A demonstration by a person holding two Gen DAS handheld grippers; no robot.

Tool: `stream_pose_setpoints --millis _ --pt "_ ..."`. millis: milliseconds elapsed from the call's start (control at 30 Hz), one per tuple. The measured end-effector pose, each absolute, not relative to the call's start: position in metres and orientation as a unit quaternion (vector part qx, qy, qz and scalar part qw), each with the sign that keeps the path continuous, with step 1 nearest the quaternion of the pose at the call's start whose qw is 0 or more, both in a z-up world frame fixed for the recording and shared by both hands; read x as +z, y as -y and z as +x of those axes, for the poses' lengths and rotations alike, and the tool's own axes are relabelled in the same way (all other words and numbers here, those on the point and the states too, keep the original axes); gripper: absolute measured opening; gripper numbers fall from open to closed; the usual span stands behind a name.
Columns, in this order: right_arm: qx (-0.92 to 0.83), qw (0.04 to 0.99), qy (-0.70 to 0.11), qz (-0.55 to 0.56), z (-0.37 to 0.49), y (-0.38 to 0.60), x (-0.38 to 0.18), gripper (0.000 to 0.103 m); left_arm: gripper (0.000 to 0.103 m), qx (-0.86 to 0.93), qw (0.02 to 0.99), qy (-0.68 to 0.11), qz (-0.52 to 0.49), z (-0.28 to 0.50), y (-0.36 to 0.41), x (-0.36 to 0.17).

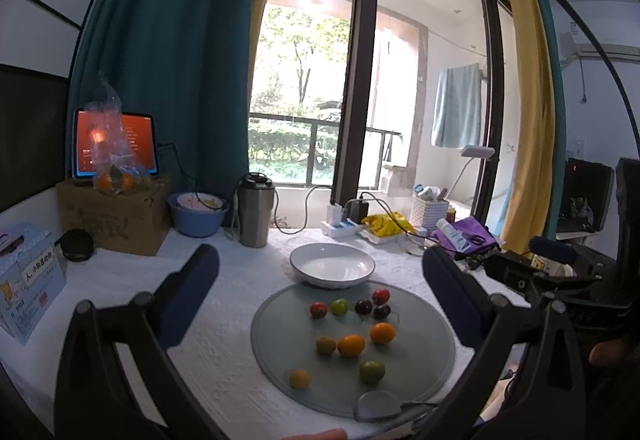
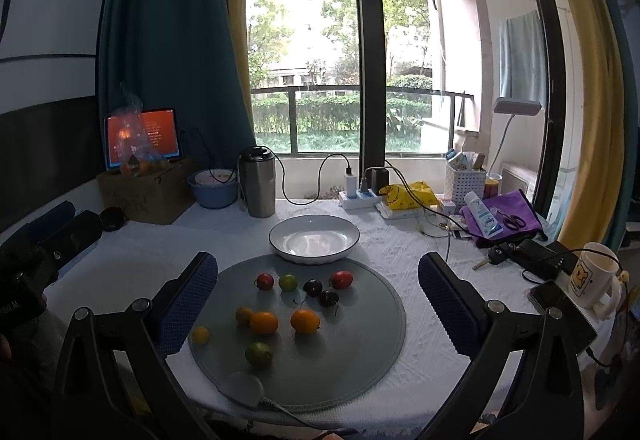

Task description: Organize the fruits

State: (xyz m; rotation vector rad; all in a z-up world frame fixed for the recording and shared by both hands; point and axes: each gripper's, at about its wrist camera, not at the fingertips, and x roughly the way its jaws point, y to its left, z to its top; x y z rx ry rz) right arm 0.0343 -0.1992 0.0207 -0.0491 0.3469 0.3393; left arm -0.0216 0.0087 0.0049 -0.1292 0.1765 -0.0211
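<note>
Fruits [image 2: 304,320] loose on grey mat [image 2: 372,340], left claw [image 1: 320,296] and right claw [image 2: 318,296] level above, both spread, empty.

Our left gripper [image 1: 320,294] has two black arms that fork outward, each with a round silver screw at the joint, and its fingers [image 1: 191,292] are wrapped in dark blue padding. Our right gripper [image 2: 318,298] is built the same, and up close the blue pads [image 2: 188,300] show a fine mesh weave. A patch of bare skin [image 1: 606,354] shows just outside the left gripper's right arm.
</note>
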Motion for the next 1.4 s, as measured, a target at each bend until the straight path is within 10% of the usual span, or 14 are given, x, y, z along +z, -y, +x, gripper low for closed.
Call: stream_pose_setpoints --millis 1400 --pt "0.170 0.968 -0.183 -0.028 0.0371 0.1939 0.0148 0.103 0.102 -0.013 0.994 -0.095 -0.060 -0.0221 -0.0091 0.0008"
